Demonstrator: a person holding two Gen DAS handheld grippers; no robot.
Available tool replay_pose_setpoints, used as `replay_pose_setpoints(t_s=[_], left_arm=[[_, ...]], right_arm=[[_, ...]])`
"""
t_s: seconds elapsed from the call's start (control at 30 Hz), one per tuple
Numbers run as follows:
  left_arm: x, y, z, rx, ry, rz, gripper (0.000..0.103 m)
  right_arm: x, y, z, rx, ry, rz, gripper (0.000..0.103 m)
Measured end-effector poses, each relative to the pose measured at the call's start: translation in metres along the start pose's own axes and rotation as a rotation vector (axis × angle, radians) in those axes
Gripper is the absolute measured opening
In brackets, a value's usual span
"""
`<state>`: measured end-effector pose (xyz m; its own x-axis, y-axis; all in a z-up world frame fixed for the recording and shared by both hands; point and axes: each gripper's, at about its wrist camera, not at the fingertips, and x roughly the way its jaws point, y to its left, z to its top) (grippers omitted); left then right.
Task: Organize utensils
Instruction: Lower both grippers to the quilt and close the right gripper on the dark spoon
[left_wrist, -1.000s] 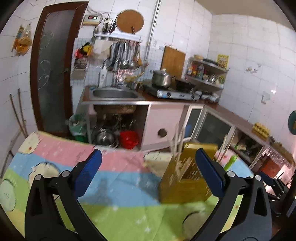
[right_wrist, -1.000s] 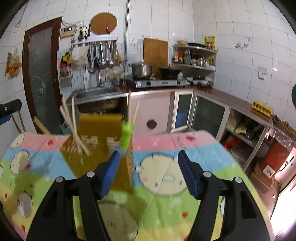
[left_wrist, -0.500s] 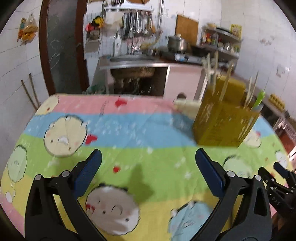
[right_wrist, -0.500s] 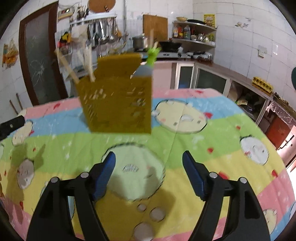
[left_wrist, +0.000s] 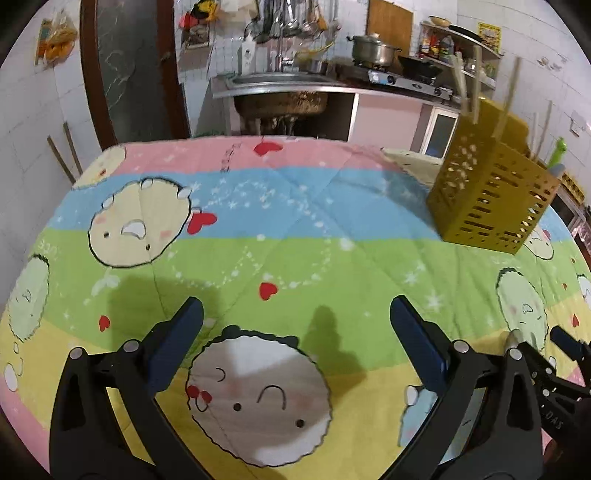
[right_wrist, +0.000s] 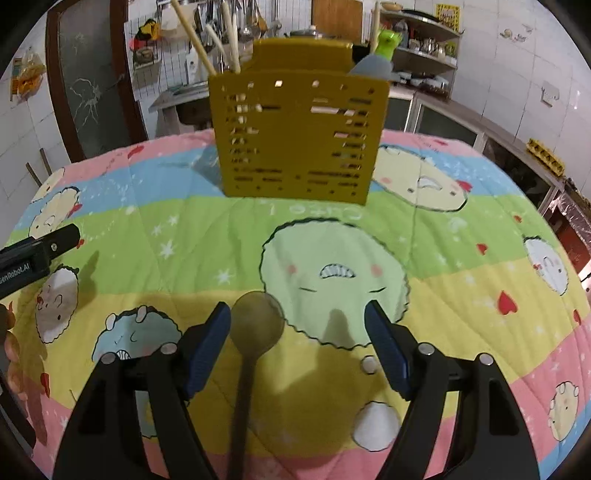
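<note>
Right fingers (right_wrist: 297, 332): I have them spread, just widened, straddling the dark spoon (right_wrist: 255, 326), unpressed.
Left fingers (left_wrist: 295, 341): released, empty.
Risk: spoon lies near my left pad, so closing may nudge it aside.
Holder (right_wrist: 299, 140): far.

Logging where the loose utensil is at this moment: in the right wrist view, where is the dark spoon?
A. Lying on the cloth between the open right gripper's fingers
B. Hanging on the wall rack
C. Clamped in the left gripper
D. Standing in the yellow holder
A: the dark spoon lies flat on the cloth, between the wide-open fingers of the right gripper, nearer the left one and unpinched.
</note>
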<state>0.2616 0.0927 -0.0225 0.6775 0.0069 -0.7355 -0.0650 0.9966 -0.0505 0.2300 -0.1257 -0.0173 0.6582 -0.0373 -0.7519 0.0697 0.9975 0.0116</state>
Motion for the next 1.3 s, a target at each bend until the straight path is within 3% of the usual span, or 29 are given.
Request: replay_pose_setpoints(t_s=[0.23, 0.27, 0.43, 0.73, 1.03, 1.3], left_arm=[[0.003, 0.005, -0.008, -0.009, 0.03, 0.022, 0.098], [0.001, 0.005, -0.009, -0.013, 0.034, 0.026, 0.098], [-0.007, -0.002, -0.019, -0.03, 0.055, 0.042, 0.098], [-0.019, -0.028, -0.051, -0.077, 0.129, 0.041, 0.097], [-0.043, -0.051, -0.089, -0.166, 0.14, 0.073, 0.09], [-0.053, -0.073, -0.115, -0.23, 0.124, 0.167, 0.066]], right_arm=[[0.019, 0.014, 0.003, -0.021, 0.048, -0.023, 0.069], [0.022, 0.014, 0.003, -0.018, 0.06, -0.028, 0.058], [0.027, 0.013, 0.004, -0.006, 0.065, 0.009, 0.035], [0.013, -0.015, 0.0, -0.014, 0.033, 0.095, 0.035], [-0.012, -0.081, -0.025, -0.109, 0.005, 0.033, 0.035], [-0.024, -0.135, -0.037, -0.052, -0.018, 0.021, 0.035]])
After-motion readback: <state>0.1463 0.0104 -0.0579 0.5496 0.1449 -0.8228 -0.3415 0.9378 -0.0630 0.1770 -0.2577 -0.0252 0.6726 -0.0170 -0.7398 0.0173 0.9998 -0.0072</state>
